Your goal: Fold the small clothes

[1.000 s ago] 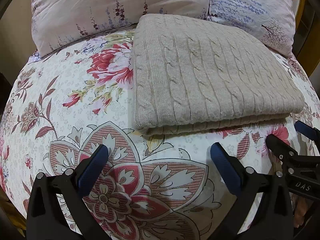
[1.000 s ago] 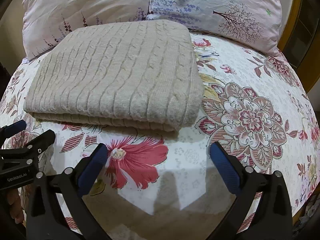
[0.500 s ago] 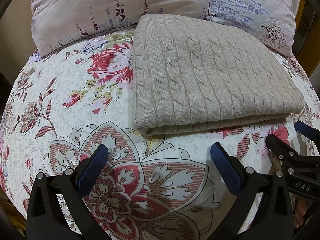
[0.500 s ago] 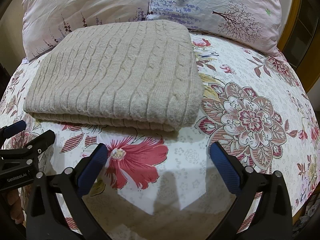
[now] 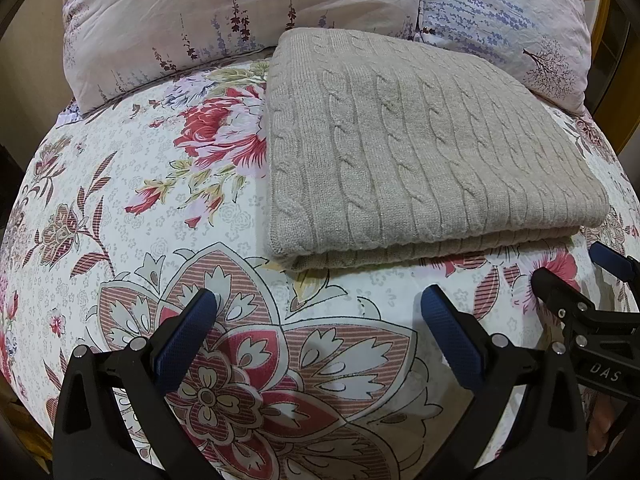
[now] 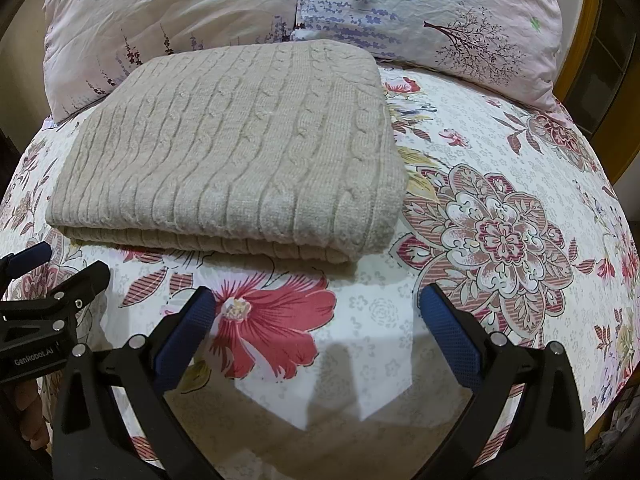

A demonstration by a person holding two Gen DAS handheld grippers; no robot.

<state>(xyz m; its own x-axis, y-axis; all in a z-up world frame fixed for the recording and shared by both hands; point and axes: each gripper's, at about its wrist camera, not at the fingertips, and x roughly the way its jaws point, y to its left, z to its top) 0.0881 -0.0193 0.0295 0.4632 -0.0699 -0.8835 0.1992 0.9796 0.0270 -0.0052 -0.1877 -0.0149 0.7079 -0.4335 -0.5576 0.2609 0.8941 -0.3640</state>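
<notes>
A beige cable-knit garment [image 5: 416, 152] lies folded into a thick rectangle on the flowered bedspread [image 5: 152, 208], its folded edge facing me. My left gripper [image 5: 318, 312] hovers open just short of that edge, near its left corner, with nothing between the blue pads. In the right wrist view the same garment [image 6: 236, 152] fills the upper left. My right gripper [image 6: 316, 308] is open and empty in front of its right corner. Each gripper shows at the edge of the other's view: the right gripper [image 5: 580, 280] and the left gripper [image 6: 60, 268].
Two flowered pillows [image 5: 240, 12] [image 6: 432, 12] lean behind the garment at the head of the bed. Bare bedspread [image 6: 500, 232] stretches to the right of the garment and to its left. A yellow wooden frame [image 6: 576, 52] rises at the far right.
</notes>
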